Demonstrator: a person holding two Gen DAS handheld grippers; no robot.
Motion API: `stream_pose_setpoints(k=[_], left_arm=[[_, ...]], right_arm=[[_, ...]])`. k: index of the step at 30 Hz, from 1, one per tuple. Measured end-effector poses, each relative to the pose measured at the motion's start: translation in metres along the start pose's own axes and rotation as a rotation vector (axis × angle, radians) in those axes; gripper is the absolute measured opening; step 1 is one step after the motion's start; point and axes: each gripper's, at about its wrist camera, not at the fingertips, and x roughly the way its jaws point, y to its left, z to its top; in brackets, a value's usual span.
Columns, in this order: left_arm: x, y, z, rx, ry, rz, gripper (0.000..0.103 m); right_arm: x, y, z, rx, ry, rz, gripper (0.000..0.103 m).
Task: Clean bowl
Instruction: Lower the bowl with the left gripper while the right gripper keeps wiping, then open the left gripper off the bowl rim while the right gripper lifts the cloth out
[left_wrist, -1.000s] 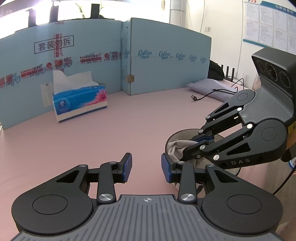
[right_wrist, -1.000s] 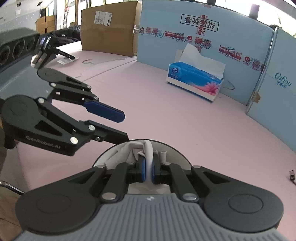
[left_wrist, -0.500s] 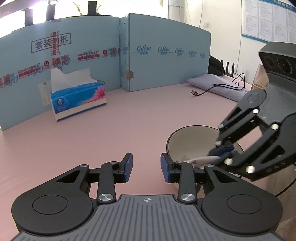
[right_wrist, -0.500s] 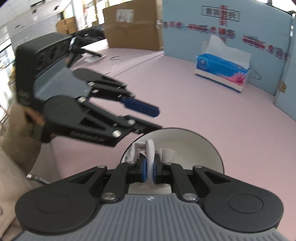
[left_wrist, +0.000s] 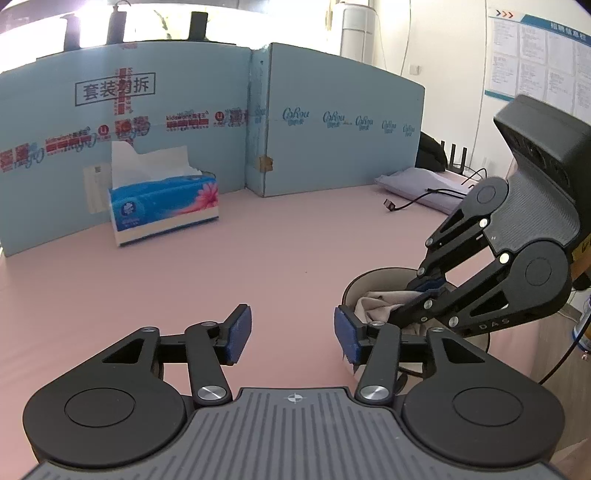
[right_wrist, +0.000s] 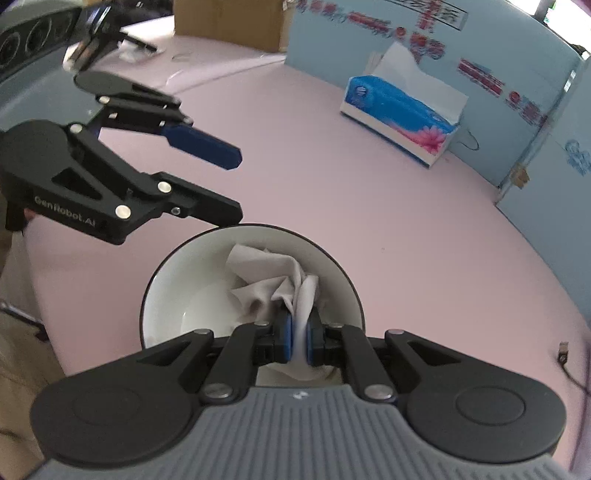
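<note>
— Where do we have the bowl (right_wrist: 251, 291)?
— On the pink bench (right_wrist: 369, 206), near edge. Our right tool (right_wrist: 298, 341) is clamped on a grey cloth (right_wrist: 269, 280) inside it.
— And our left tool (left_wrist: 291, 330)?
— Jaws wide apart, holding nothing, just beside the bowl's rim.

Black hand-held gripper (left_wrist: 292, 334), blue pads (left_wrist: 239, 328), silver screws, ribbed grey body, "GenRobot.AI" lettering

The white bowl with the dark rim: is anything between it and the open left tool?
Nothing visible. The open left tool hovers beside the white bowl with the dark rim, only bare pink table between. The right tool pinches a beige cloth inside.
</note>
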Motion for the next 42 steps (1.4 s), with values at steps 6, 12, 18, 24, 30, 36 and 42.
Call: stream_pose_setpoints(k=[6,12,18,24,30,36,42], left_arm=[[-0.005,0.004,-0.003,-0.011,-0.019,-0.006,0.065],[-0.011,0.009,-0.004,-0.021,-0.041,-0.001,0.07],[-0.016,0.008,-0.004,-0.028,-0.051,0.004,0.075],[-0.019,0.005,-0.004,-0.032,-0.051,0.009,0.079],[-0.021,0.002,-0.004,-0.032,-0.049,0.007,0.08],[-0.021,-0.002,-0.002,-0.038,-0.045,0.001,0.08],[-0.018,-0.011,0.002,-0.032,-0.036,0.003,0.08]], right_arm=[[-0.002,-0.004,0.0,0.002,0.065,0.055,0.01],[-0.007,-0.002,-0.005,0.028,0.068,0.109,0.011],[-0.009,0.002,-0.004,0.058,0.056,0.15,0.014],[-0.008,0.003,-0.001,0.097,0.016,0.239,0.012],[-0.006,-0.009,-0.008,0.214,-0.044,0.334,0.012],[-0.008,-0.024,-0.024,0.364,-0.163,0.438,0.012],[-0.025,-0.027,-0.041,0.412,-0.263,0.478,0.011]])
